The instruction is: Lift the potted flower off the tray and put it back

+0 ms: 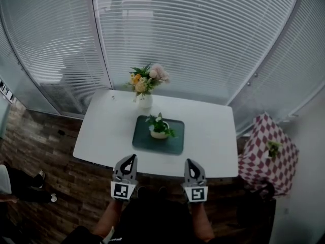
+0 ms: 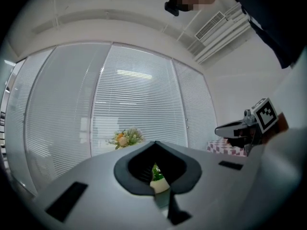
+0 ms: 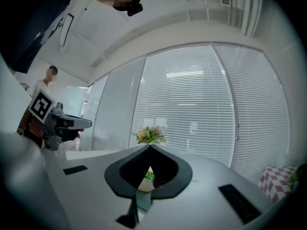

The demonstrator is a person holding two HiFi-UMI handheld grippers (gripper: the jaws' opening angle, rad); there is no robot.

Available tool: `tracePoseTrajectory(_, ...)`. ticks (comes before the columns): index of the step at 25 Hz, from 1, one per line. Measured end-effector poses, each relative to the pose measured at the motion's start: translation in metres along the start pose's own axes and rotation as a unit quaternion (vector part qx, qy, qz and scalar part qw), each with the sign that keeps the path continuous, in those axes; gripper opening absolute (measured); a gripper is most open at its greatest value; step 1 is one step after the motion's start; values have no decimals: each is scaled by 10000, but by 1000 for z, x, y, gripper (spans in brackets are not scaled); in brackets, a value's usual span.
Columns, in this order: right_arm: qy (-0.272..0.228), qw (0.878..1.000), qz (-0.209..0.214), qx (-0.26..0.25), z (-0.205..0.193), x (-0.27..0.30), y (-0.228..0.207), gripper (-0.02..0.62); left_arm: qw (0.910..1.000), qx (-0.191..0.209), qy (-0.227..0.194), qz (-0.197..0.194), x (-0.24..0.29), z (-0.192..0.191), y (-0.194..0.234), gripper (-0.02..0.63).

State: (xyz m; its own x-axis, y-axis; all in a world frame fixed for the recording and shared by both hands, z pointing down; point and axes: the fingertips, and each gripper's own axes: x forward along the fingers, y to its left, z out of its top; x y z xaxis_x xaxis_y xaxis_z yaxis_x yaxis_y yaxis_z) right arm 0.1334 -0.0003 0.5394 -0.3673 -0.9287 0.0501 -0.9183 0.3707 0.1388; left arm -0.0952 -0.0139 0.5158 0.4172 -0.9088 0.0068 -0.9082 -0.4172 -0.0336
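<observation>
White-potted green flower (image 1: 159, 129) on dark green square tray (image 1: 174, 142); 1 o'clock from left gripper (image 1: 131, 159), 11 o'clock from right gripper (image 1: 190, 162), equally near; both jaws together, empty.

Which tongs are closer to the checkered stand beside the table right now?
Right. The right tongs hover off the near edge of the table, with the checkered stand to their right; the left tongs sit farther left, beyond them.

I see a smooth, matt white table (image 1: 106, 131) bearing a matt dark tray (image 1: 175, 142); below the table, rough wood-look floor (image 1: 45, 146); right of it, checked cloth (image 1: 264, 136).
</observation>
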Motion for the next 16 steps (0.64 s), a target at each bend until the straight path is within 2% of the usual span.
tracePoseTrajectory(4, 166, 9998, 42, -43, -2, 0, 4, 3, 10000, -57, 27, 4, 0, 0, 2, 5)
tracePoseTrajectory(12, 18, 10000, 18, -78, 3, 3, 2, 3, 9999, -117, 42, 55, 0, -4, 6, 5)
tracePoseTrajectory(16, 173, 9998, 14, -87, -3, 2, 1, 3, 9998, -177, 21, 79, 0, -5, 10, 5)
